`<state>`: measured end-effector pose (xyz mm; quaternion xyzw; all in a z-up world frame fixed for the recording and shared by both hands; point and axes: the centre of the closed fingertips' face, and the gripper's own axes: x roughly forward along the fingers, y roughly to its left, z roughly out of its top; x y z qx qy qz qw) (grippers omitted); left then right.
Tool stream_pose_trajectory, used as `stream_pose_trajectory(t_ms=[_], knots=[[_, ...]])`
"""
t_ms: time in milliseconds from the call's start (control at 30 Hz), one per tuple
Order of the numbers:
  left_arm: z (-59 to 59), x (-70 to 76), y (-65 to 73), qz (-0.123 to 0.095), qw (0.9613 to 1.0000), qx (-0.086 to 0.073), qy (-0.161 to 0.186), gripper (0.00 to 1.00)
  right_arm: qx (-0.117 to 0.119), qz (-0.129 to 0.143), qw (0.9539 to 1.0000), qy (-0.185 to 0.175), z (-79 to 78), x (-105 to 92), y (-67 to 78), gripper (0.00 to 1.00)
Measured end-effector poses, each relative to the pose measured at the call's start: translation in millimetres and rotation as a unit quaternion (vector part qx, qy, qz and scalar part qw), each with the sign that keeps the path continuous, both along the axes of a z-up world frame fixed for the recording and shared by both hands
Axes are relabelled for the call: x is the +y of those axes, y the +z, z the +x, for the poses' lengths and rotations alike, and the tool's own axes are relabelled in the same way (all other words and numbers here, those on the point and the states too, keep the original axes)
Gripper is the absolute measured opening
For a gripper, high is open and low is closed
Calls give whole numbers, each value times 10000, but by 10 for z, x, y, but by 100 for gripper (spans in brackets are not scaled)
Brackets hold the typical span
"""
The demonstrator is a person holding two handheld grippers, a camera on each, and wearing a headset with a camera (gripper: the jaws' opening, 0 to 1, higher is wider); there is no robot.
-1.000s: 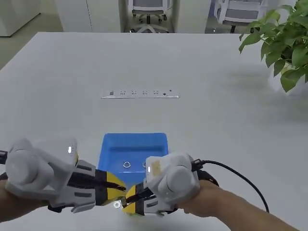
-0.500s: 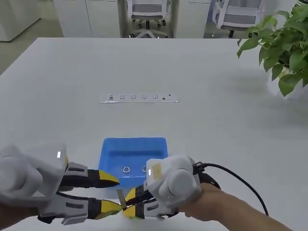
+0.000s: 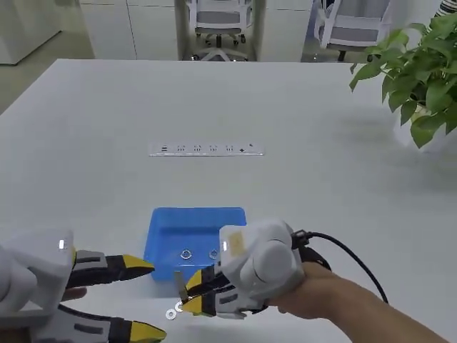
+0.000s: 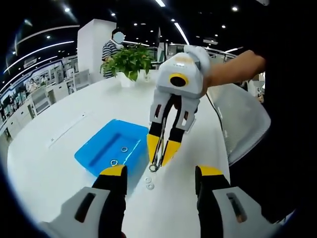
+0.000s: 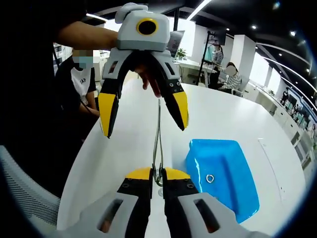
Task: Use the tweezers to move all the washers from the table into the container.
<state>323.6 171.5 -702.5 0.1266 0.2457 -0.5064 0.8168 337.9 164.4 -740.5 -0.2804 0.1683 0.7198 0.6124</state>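
- Right claw [image 3: 190, 294], lower centre, pinched shut on tweezers [image 5: 157, 141].
- Left claw [image 3: 152, 298], lower left, gapes wide, empty.
- Washers [image 3: 172, 313] lie on worktop [image 3: 300, 114] just below container [image 3: 196, 213] front edge.
- Worktop beyond, upper frame, lies open.

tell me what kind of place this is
Probably an open-plan office: a big white table with a socket strip set into it, swivel chairs at its far end, and a potted plant.
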Motion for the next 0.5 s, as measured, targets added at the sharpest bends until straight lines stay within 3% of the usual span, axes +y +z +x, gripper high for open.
stream_pose_trajectory(t_ms=[300,500], knots=[[-1,40,-12,-76,9997,-14,227,76,-106,93,9999,-10,94,-15,184,8],[-11,56,-3,-126,9994,-5,324,83,-134,85,9999,-36,157,-36,222,8]])
